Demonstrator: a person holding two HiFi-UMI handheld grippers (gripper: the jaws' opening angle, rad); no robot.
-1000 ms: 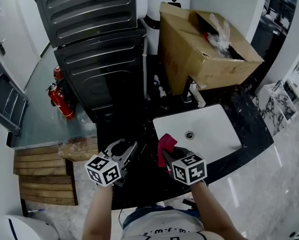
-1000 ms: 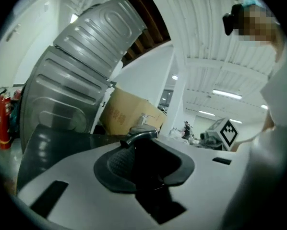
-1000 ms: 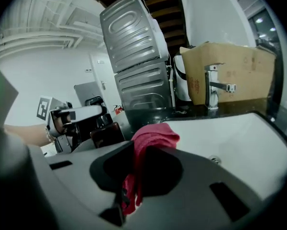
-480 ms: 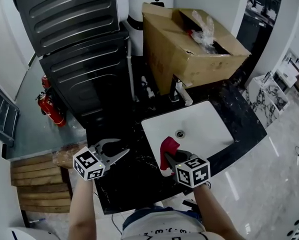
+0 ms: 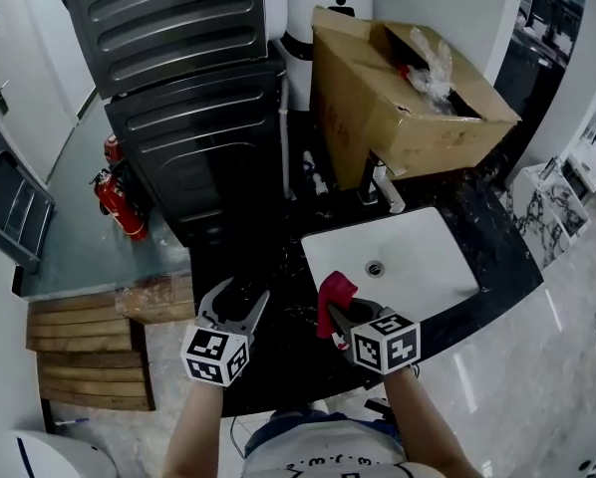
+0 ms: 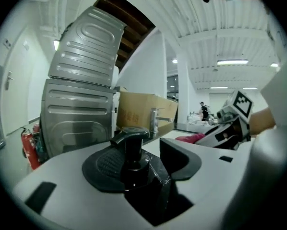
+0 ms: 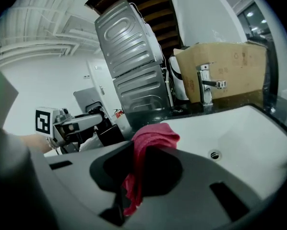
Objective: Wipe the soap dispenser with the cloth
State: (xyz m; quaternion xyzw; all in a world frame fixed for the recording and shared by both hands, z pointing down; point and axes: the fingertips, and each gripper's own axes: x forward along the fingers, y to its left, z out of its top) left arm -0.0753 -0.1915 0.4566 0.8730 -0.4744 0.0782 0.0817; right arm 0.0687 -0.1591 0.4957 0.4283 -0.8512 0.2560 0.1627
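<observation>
One red cloth (image 7: 153,137) is clamped in the right hand-held gripper (image 7: 136,169).

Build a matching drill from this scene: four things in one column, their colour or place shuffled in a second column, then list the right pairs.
Things
1. soap dispenser
2. cloth
3. sink
4. cardboard box

Descriptions
A. white, sunk into the dark counter
B. standing behind the faucet
C. black, with a pump top
D. red, clamped in the right gripper

Pairs: 1-C, 2-D, 3-A, 4-B
</observation>
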